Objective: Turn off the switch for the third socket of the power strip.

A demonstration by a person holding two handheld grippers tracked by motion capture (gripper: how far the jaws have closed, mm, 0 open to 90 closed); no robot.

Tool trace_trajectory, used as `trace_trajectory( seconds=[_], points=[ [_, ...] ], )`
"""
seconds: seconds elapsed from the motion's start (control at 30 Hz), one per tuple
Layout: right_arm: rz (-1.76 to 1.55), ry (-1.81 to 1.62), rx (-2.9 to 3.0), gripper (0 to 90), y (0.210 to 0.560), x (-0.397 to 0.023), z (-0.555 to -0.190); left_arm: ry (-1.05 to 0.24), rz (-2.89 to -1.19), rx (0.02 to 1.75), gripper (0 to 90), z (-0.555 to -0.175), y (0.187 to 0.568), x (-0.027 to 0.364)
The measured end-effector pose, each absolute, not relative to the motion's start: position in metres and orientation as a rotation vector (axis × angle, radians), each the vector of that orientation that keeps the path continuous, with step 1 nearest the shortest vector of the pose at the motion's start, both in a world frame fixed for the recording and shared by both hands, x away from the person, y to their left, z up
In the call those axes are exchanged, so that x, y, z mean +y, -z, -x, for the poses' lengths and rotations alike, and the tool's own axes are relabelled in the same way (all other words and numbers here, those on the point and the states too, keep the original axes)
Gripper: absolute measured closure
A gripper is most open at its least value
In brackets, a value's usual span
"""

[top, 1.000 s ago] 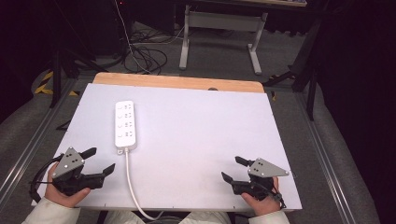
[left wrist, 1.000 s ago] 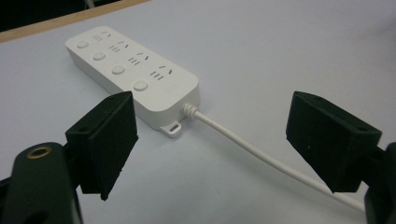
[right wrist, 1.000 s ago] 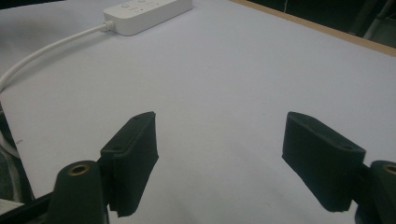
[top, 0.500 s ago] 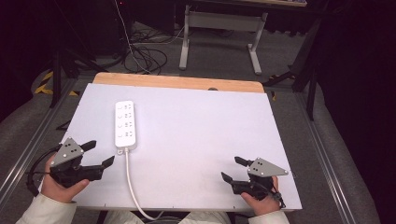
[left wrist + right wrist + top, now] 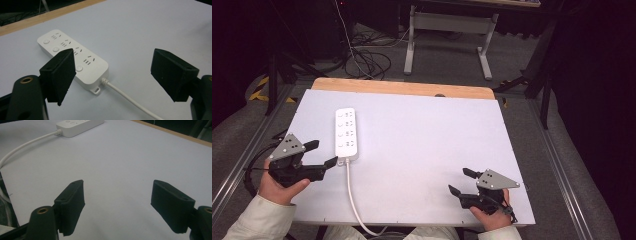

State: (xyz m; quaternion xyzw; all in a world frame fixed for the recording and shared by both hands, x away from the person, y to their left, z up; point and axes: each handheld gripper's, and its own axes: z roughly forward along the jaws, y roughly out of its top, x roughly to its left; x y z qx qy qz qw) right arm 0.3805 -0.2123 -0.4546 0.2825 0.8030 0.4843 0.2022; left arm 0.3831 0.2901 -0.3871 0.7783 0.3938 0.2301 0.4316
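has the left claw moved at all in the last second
Yes. In the high view the left claw has lifted farther up the table toward the power strip, which lies where it was.

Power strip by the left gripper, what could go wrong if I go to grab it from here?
1. The left gripper, jaws open, sits beside the strip's cable end; closing there might catch only the cord and drag the strip.
2. The cord runs off the table's near edge, so lifting could tug against it.
3. The right gripper is far away, too distant to steady the strip.
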Motion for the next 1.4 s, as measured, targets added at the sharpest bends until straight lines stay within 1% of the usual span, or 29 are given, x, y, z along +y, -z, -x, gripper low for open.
trace_trajectory(
  seconds=[0.1,0.33,0.47,0.57,0.63,0.67,0.7,0.73,0.87,0.9,0.93,0.97,1.0,1.03,1.07,1.13,1.17,1.4],
  points=[
    [-0.792,-1.349,2.244,26.7,0.455,-0.212,-0.381,-0.562,-1.948,0.981,23.9,-0.388,0.381,0.290],
    [-0.791,-1.349,2.245,26.8,0.455,-0.212,-0.381,-0.568,-1.954,0.992,25.4,-0.398,0.372,0.289],
    [-0.791,-1.351,2.245,26.8,0.455,-0.212,-0.381,-0.595,-1.975,0.980,25.4,-0.405,0.368,0.290],
    [-0.790,-1.352,2.245,27.2,0.455,-0.212,-0.381,-0.589,-1.970,0.986,27.2,-0.409,0.365,0.291],
    [-0.790,-1.351,2.245,27.5,0.455,-0.212,-0.381,-0.608,-1.976,0.985,28.4,-0.411,0.363,0.292],
    [-0.783,-1.340,2.247,27.9,0.456,-0.212,-0.381,-0.617,-1.981,0.984,32.2,-0.413,0.363,0.292],
    [-0.783,-1.343,2.248,28.0,0.456,-0.211,-0.381,-0.627,-1.994,0.981,34.2,-0.414,0.362,0.292],
    [-0.783,-1.343,2.248,28.0,0.456,-0.211,-0.381,-0.632,-2.006,0.978,34.2,-0.417,0.362,0.292],
    [-0.786,-1.349,2.243,28.0,0.455,-0.212,-0.381,-0.641,-2.029,0.985,51.9,-0.425,0.360,0.291],
    [-0.786,-1.347,2.245,28.2,0.455,-0.212,-0.381,-0.643,-2.032,0.988,55.4,-0.427,0.360,0.291],
    [-0.786,-1.347,2.245,28.2,0.455,-0.212,-0.381,-0.637,-2.031,0.994,55.4,-0.429,0.359,0.291],
    [-0.784,-1.344,2.245,28.5,0.455,-0.212,-0.381,-0.641,-2.035,0.989,59.4,-0.432,0.358,0.292],
    [-0.782,-1.342,2.246,28.5,0.456,-0.212,-0.381,-0.638,-2.036,0.994,67.3,-0.434,0.358,0.292],
    [-0.782,-1.342,2.246,28.5,0.456,-0.212,-0.381,-0.638,-2.035,1.004,71.1,-0.436,0.357,0.292],
    [-0.782,-1.342,2.246,28.5,0.456,-0.212,-0.381,-0.636,-2.034,1.005,71.1,-0.439,0.357,0.293],
    [-0.784,-1.349,2.243,28.5,0.456,-0.212,-0.381,-0.635,-2.036,1.014,79.5,-0.443,0.358,0.293],
    [-0.785,-1.349,2.242,28.5,0.456,-0.212,-0.381,-0.636,-2.035,1.026,89.8,-0.445,0.358,0.293],
    [-0.779,-1.350,2.244,29.0,0.456,-0.212,-0.381,-0.613,-2.000,1.080,90.0,-0.461,0.363,0.294]
  ],
)
